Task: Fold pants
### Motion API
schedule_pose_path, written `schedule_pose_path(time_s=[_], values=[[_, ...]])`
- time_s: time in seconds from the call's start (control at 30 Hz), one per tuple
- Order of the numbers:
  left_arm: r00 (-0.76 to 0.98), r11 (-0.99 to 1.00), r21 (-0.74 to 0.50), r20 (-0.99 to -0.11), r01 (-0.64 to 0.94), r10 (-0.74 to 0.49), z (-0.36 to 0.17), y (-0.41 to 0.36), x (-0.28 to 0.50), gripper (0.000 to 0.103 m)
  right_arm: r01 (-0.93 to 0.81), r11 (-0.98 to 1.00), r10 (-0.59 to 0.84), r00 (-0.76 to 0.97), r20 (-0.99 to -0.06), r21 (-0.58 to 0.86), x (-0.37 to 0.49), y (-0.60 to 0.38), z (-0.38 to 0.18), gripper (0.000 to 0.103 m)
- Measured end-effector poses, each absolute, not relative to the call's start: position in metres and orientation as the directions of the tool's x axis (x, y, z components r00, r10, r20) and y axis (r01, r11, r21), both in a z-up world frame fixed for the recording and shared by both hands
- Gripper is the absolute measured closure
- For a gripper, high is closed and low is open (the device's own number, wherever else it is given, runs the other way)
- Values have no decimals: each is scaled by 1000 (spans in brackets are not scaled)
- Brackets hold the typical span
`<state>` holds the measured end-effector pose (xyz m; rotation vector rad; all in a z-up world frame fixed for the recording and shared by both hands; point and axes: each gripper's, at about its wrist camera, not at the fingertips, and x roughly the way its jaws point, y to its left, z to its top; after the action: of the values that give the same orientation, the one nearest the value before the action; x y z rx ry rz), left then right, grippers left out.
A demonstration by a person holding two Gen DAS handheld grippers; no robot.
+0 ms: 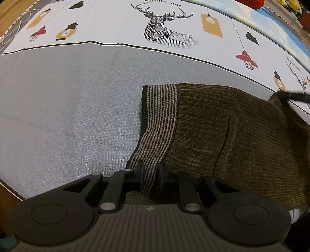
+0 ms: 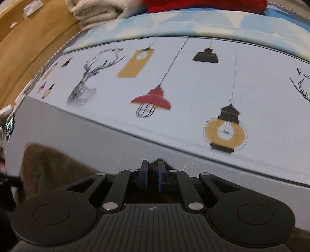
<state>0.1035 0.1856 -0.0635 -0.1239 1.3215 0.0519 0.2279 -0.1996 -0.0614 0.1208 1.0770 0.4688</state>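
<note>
Olive-brown corduroy pants (image 1: 242,135) lie on the grey band of a bed cover, with a striped black-and-tan waistband (image 1: 160,116) at their left end. My left gripper (image 1: 152,170) points steeply down and is shut on the near end of that waistband, which runs between the pads. In the right wrist view the same brown pants (image 2: 52,164) show at lower left, blurred. My right gripper (image 2: 153,170) is shut on a small fold of brown fabric that pokes up between its blue-edged pads. A thin black part (image 1: 290,96) crosses the pants' far right corner in the left wrist view.
The bed cover (image 1: 77,116) has a grey band near me and a white band printed with deer and lamps (image 2: 153,97) beyond. Folded pale towels (image 2: 100,11) and something red (image 2: 203,5) lie at the bed's far side. Wooden floor (image 2: 25,48) runs along the left.
</note>
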Motion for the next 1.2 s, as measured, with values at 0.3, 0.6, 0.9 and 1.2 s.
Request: schedule_pose_path(time_s=[0.3, 0.6, 0.9, 1.2], values=[[262, 990, -76, -964, -119, -42, -53, 183, 106, 72, -242, 929, 362, 453, -815, 279, 235, -201, -62, 96], [428, 980, -134, -902, -150, -58, -21, 177, 106, 49, -279, 905, 424, 526, -737, 321, 212, -237, -16, 93], [436, 994, -103, -897, -45, -73, -17, 136, 120, 50, -456, 883, 294, 353, -888, 111, 188, -212, -66, 92], [317, 996, 81, -946, 45, 63, -56, 124, 141, 57, -247, 953, 285, 526, -801, 177, 185, -263, -15, 91]])
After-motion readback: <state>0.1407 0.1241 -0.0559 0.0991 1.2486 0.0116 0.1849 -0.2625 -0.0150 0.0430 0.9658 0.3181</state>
